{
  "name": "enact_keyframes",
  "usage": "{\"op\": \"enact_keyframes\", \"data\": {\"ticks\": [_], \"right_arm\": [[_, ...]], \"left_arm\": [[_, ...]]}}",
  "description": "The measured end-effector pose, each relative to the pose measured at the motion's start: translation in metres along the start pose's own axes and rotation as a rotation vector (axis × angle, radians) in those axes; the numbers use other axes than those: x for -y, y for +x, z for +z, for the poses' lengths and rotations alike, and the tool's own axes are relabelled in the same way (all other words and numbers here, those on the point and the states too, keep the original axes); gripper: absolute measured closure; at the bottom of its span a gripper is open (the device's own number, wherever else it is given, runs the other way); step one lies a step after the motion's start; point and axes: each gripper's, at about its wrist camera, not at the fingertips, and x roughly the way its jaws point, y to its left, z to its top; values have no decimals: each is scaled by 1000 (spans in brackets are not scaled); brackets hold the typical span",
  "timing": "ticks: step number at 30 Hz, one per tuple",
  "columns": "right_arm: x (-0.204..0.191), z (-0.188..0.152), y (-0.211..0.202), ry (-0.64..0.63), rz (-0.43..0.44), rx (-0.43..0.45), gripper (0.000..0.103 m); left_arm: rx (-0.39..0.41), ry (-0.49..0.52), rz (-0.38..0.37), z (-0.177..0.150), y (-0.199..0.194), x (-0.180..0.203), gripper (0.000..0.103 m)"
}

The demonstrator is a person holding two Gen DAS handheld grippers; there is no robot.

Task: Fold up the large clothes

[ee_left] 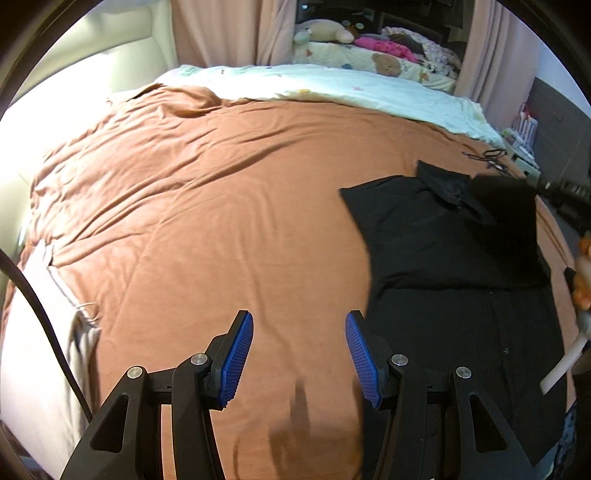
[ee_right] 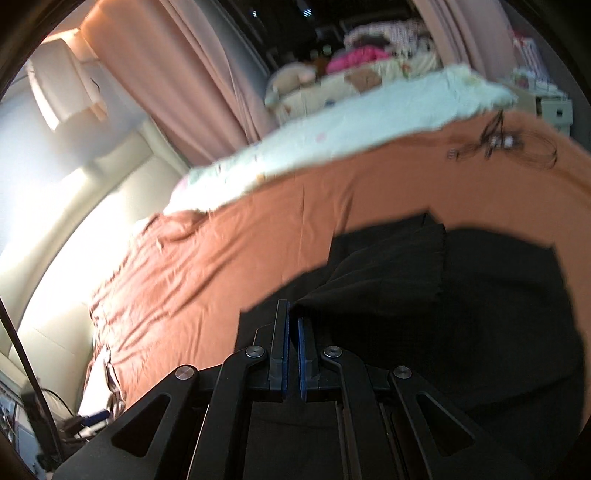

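A black garment (ee_left: 450,266) lies on the brown bed cover (ee_left: 207,206) at the right, its upper part folded over. My left gripper (ee_left: 299,332) is open and empty above the cover, just left of the garment's edge. My right gripper (ee_right: 292,314) is shut on a fold of the black garment (ee_right: 461,314) and holds that fold lifted above the rest. The right gripper's body shows dimly at the far right of the left wrist view.
A pale quilt (ee_left: 332,85) lies along the far side of the bed, with soft toys (ee_left: 325,31) and pink curtains (ee_left: 214,33) behind. A tangle of thin cables (ee_right: 506,144) lies on the cover beyond the garment. A cream headboard (ee_right: 74,206) stands at the left.
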Motion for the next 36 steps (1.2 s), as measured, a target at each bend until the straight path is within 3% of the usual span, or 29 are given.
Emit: {"op": "enact_keyframes", "data": {"ticks": [3,6,7,8,10,15,19,24,30,36], "right_arm": [[8,-4,20,26,-35,-74,101],[27,-8,32,59,-1,-152,99],[32,-8,35,58,9,-186,89],[34,-6,37,51,6,-220,61],[39,-4,36,35,34,-271,26],[60,5,0,-11,95,-307,26],[95,12,-49,-65,36,-252,26],[147,17,-103,-48,6,-210,26],[228,32,-151,-18,-111,-174,27],[301,54,-181,27,-246,-126,60]], "left_arm": [[-10,-4,16,-2,3,-9,49],[-18,0,19,-4,6,-10,49],[-20,2,18,-5,7,-9,49],[-23,4,15,-5,8,-8,49],[-27,8,5,-5,10,-3,49],[-21,35,-27,-4,9,18,49],[-15,53,-58,0,9,41,49],[-14,82,-103,7,17,77,49],[-22,147,-160,17,33,136,49],[-46,210,-211,29,58,199,49]]}}
